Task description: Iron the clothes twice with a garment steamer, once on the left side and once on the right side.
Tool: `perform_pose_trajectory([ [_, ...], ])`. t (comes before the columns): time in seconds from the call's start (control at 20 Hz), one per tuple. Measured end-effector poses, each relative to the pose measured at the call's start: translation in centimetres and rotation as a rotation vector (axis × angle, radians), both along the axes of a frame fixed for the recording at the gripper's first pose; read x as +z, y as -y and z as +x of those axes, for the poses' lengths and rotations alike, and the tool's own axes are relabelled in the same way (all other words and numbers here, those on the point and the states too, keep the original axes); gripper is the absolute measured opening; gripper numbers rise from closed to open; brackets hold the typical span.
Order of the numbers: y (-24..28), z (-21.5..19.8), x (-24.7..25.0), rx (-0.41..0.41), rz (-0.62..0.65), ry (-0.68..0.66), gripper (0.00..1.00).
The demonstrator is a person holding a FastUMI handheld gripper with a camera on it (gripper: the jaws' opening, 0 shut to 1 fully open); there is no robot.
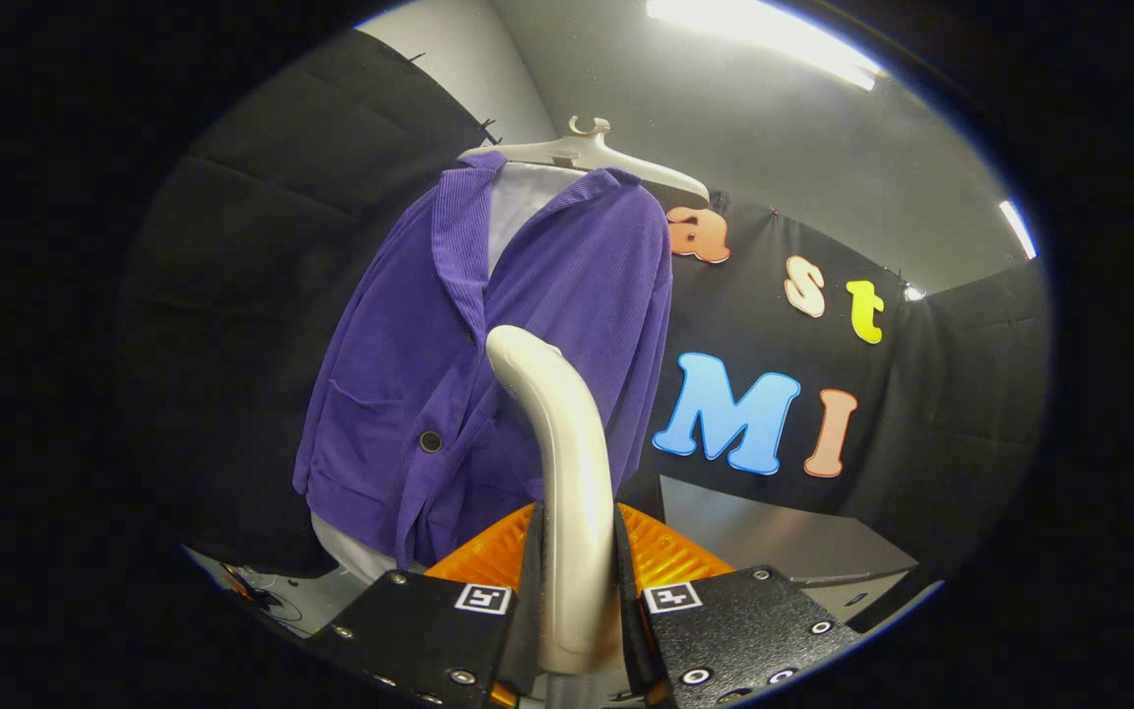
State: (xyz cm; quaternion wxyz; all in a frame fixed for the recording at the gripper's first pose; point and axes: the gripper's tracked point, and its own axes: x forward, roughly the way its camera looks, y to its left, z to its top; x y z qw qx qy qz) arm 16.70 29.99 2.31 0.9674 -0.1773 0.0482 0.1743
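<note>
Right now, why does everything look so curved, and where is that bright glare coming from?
Gripper view: a fisheye lens bends the purple jacket and hanger; glare comes from the ceiling light strip, with a soft sheen on the steamer handle gripped in the tool; the left wall lies in shadow.

Purple corduroy jacket [488,364] hanging on hanger, cream curved steamer [567,473] upright before it

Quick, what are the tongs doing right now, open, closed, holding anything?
Tongs: closed on the garment steamer's handle, both fingers pressing its sides, its head up near the purple jacket.
</note>
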Motion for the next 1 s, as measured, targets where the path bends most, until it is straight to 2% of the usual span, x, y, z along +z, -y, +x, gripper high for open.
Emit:
perform_pose_trajectory([
  [0.8,1.9,-4.7,-10.6,0.003,-0.048,-0.183,0.35],
  [1.0,2.3,-5.8,-11.9,0.005,-0.031,-0.208,0.35],
])
